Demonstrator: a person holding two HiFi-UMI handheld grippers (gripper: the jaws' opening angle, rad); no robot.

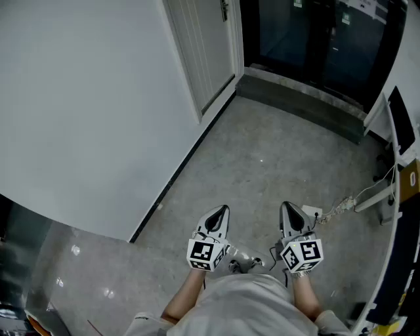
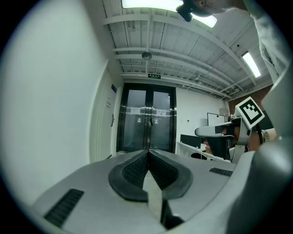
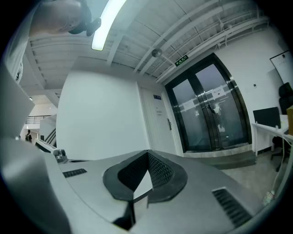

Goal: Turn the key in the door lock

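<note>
A white door stands far ahead on the left wall, its dark handle at the top edge of the head view. The same white door shows small in the left gripper view, and as a white door with a handle in the right gripper view. Lock and key are too small to make out. My left gripper and right gripper hang side by side close to my body, over the grey floor, well short of the door. Both are shut and empty, left gripper and right gripper alike.
Dark glass double doors with a raised step close the corridor's far end. A plain white wall runs along the left. A desk with a monitor and a cable with a power strip lie on the right.
</note>
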